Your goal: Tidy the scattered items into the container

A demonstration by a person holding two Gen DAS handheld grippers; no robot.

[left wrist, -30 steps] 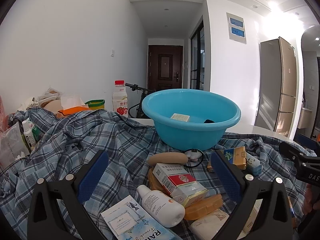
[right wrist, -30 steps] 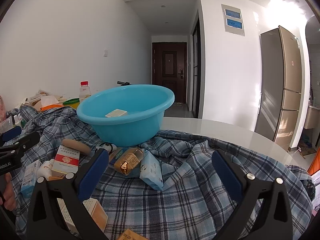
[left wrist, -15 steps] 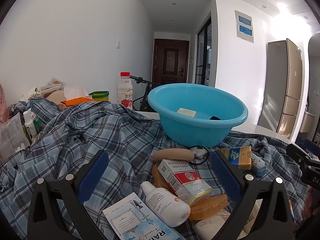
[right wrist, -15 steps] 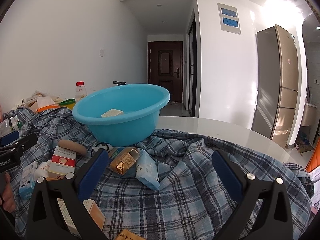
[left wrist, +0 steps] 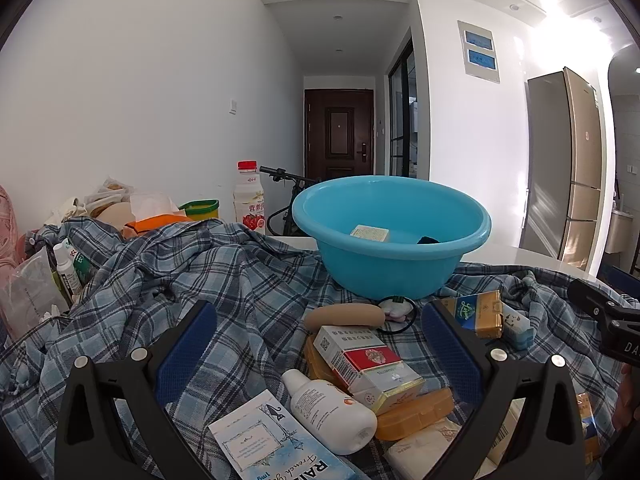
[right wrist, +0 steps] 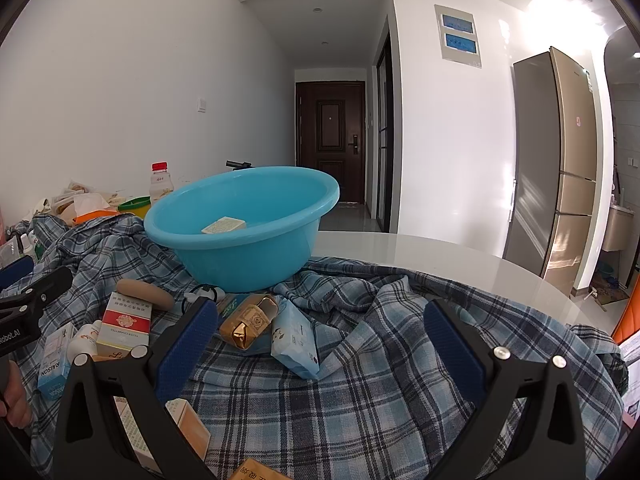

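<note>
A blue plastic basin stands on a plaid shirt and holds a pale box and a dark item. My left gripper is open above a red and white box, a white bottle, an orange case and a tan oblong. My right gripper is open above a gold packet and a light blue tissue pack. The left gripper also shows at the left edge of the right wrist view.
A milk bottle, a green tub, an orange tissue box and small bottles stand at the far left. The bare white table runs to the right. A fridge stands beyond it.
Both grippers have shifted slightly and tilted; the basin and items sit a little lower and further right in the left view. Both stay open and empty.
</note>
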